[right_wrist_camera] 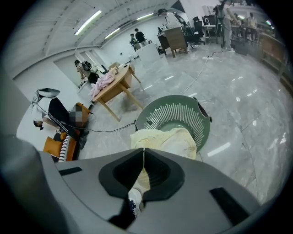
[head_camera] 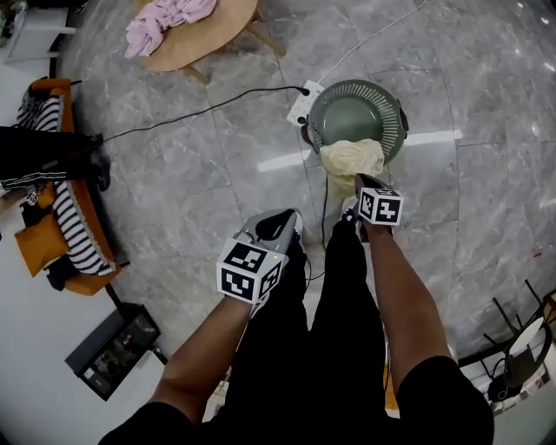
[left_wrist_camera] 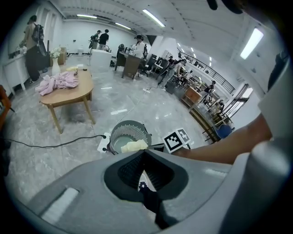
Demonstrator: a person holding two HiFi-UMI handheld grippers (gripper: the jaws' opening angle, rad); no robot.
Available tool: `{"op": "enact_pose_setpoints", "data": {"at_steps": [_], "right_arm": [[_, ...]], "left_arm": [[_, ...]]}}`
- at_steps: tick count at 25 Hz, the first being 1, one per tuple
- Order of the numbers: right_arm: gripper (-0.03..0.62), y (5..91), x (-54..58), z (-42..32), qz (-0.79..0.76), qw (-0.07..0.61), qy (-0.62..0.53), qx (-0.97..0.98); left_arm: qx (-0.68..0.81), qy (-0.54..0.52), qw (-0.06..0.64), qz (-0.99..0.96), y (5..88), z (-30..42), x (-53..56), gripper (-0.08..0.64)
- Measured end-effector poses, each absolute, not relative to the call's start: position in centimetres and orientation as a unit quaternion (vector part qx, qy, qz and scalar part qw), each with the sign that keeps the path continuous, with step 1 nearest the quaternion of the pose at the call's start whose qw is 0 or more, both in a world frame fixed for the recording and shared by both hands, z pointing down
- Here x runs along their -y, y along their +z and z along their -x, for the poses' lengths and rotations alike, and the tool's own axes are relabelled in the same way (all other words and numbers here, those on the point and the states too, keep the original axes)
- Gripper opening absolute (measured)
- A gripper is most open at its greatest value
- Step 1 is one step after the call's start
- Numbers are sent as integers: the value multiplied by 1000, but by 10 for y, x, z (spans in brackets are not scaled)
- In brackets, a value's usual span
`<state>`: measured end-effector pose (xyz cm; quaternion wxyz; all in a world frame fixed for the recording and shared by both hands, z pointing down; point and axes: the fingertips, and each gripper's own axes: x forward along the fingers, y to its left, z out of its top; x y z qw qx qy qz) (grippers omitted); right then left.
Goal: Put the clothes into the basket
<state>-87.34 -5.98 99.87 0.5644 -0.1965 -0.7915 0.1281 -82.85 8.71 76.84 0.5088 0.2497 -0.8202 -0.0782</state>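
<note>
A round green basket [head_camera: 356,113] stands on the marble floor ahead of me. A cream cloth [head_camera: 352,158] hangs over its near rim, partly inside. My right gripper [head_camera: 360,180] is shut on the near end of that cloth; in the right gripper view the cream cloth [right_wrist_camera: 165,139] spreads just past the closed tips [right_wrist_camera: 144,150] onto the basket [right_wrist_camera: 176,116]. My left gripper [head_camera: 287,217] hangs shut and empty, left of and nearer than the basket. In the left gripper view its tips [left_wrist_camera: 144,151] meet with nothing between them. Pink clothes [head_camera: 165,19] lie on a wooden table [head_camera: 217,39] further off.
A white power strip [head_camera: 304,102] with a black cable lies against the basket's far left side. An orange chair with striped clothes [head_camera: 65,226] stands at the left, a black box [head_camera: 113,348] nearer. The person's legs in black trousers [head_camera: 334,295] are below the grippers.
</note>
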Motion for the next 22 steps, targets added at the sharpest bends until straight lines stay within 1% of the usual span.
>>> {"op": "enact_pose_setpoints", "data": {"at_steps": [3, 10, 22], "right_arm": [[23, 1019, 56, 868, 202, 578, 123, 781], [23, 1065, 47, 856, 225, 612, 67, 755], [25, 1119, 34, 838, 229, 640, 57, 731]], "left_arm": [[819, -81, 512, -247, 775, 825, -87, 0], [817, -80, 522, -231, 788, 816, -100, 0], [803, -75, 546, -226, 813, 796, -117, 0]]}}
